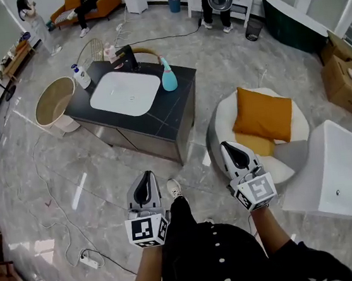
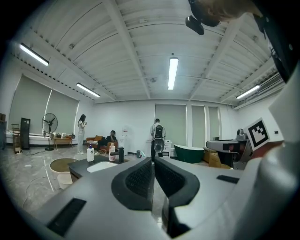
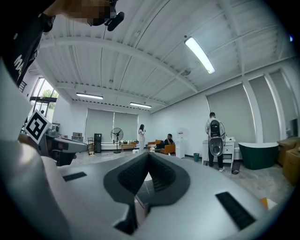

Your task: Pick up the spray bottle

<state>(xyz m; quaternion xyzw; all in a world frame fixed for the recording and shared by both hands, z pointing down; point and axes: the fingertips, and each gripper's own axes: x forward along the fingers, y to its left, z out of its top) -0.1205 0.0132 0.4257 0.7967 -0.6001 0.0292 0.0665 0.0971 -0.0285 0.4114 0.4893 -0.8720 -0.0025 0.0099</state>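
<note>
The teal spray bottle (image 1: 168,74) stands upright on the right part of a dark counter (image 1: 181,104), beside a white sink (image 1: 125,92). In the left gripper view the spray bottle (image 2: 140,153) is a small teal shape far off, just left of the jaws. My left gripper (image 1: 144,175) and right gripper (image 1: 226,144) are held out over the floor, well short of the counter. Both point towards it. Each has its jaws closed together with nothing between them, as the left gripper (image 2: 153,161) and right gripper (image 3: 148,157) views show.
A white pump bottle (image 1: 81,76), a pink bottle (image 1: 110,52) and a black faucet (image 1: 129,58) share the counter. A tan round tub (image 1: 55,100) stands left of it, a round seat with an orange cushion (image 1: 263,114) to the right, then a white bathtub (image 1: 341,167). Cables and a power strip (image 1: 89,260) lie on the floor.
</note>
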